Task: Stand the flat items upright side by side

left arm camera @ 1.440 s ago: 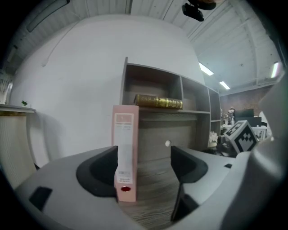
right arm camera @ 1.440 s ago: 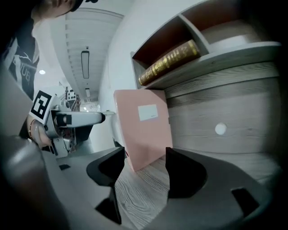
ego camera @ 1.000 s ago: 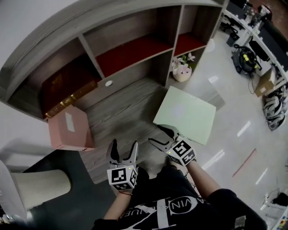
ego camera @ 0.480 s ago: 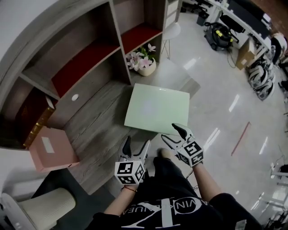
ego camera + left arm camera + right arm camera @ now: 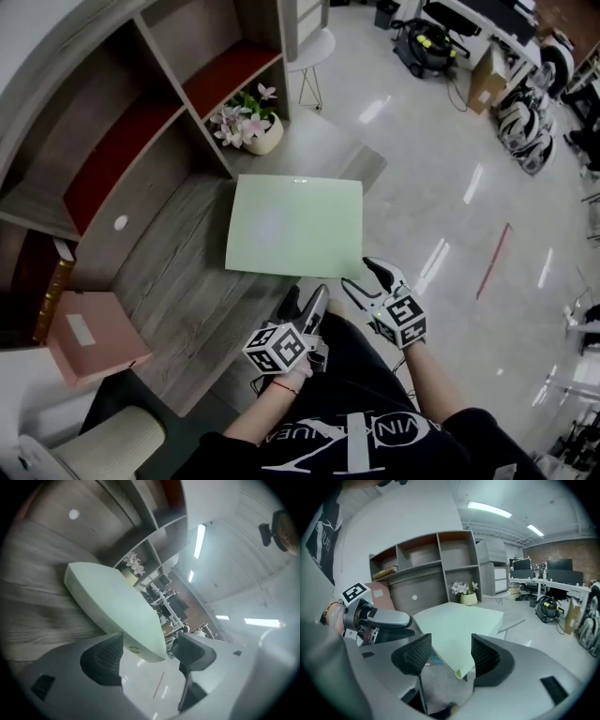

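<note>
The grey wood tabletop (image 5: 178,272) is carrying the pale green board (image 5: 295,225), which is lying flat with its near corner jutting past the edge. The board is looking broad, stiff and smooth, probably light but liable to swing if pinched at one point. The left claw (image 5: 306,298) is standing spread around the near edge without pinching, while the right claw (image 5: 361,277) is closing around that overhanging corner, pads not yet pressing.

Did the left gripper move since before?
Yes. The left gripper has moved right, away from the pink box, up to the green board's near edge.
</note>
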`<state>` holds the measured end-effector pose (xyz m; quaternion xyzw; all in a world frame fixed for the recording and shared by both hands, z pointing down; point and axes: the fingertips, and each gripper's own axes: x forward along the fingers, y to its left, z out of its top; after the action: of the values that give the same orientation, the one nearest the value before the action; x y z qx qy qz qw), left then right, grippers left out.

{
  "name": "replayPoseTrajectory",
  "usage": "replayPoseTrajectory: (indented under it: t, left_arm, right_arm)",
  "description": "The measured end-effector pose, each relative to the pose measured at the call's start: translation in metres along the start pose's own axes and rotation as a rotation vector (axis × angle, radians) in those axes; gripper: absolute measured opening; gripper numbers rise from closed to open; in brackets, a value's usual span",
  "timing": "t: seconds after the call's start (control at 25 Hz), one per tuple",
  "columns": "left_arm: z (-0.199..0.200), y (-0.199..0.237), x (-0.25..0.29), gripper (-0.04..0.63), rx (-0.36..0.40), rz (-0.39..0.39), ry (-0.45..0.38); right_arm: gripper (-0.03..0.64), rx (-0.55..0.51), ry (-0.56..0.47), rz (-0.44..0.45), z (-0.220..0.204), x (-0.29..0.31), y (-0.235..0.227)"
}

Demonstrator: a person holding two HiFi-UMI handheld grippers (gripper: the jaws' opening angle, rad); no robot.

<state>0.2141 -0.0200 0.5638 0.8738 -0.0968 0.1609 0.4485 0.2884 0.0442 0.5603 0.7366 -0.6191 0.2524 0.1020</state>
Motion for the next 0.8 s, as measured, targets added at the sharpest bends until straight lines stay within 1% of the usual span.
replayPoseTrajectory:
  t: [0.08,0.16,0.24,0.36,0.48,0.6,0.68,0.8]
  left_arm:
    - [-0.01,0.001,0.01,0.353,-0.101,-0.009,-0.001]
    - [-0.019,0.006,0.017,0.355,-0.212,-0.014,-0.02]
    - [-0.024,0.011,0.024,0.36,-0.287,-0.021,-0.047]
    - [-0.027,0.019,0.034,0.36,-0.345,-0.022,-0.097]
    - [-0.024,0.032,0.043,0.36,-0.401,-0.015,-0.183]
    - [-0.02,0.041,0.052,0.36,-0.467,-0.04,-0.267]
    - [-0.02,0.044,0.057,0.36,-0.503,-0.051,-0.295]
    - [-0.023,0.05,0.065,0.357,-0.552,-0.046,-0.311]
  right_arm:
    - [0.27,-0.012,0.006,0.012,-0.001,0.001,-0.003]
    - [0.273,-0.025,0.017,0.031,-0.003,0.002,-0.005]
    - [0.273,-0.032,0.028,0.048,-0.006,0.003,-0.008]
    - [0.273,-0.028,0.039,0.072,-0.01,0.003,-0.016]
    - [0.27,-0.042,0.055,0.102,-0.013,0.005,-0.022]
    - [0.27,-0.07,0.073,0.135,-0.016,0.009,-0.026]
    - [0.27,-0.087,0.087,0.156,-0.018,0.012,-0.027]
    - [0.27,-0.114,0.105,0.187,-0.02,0.015,-0.028]
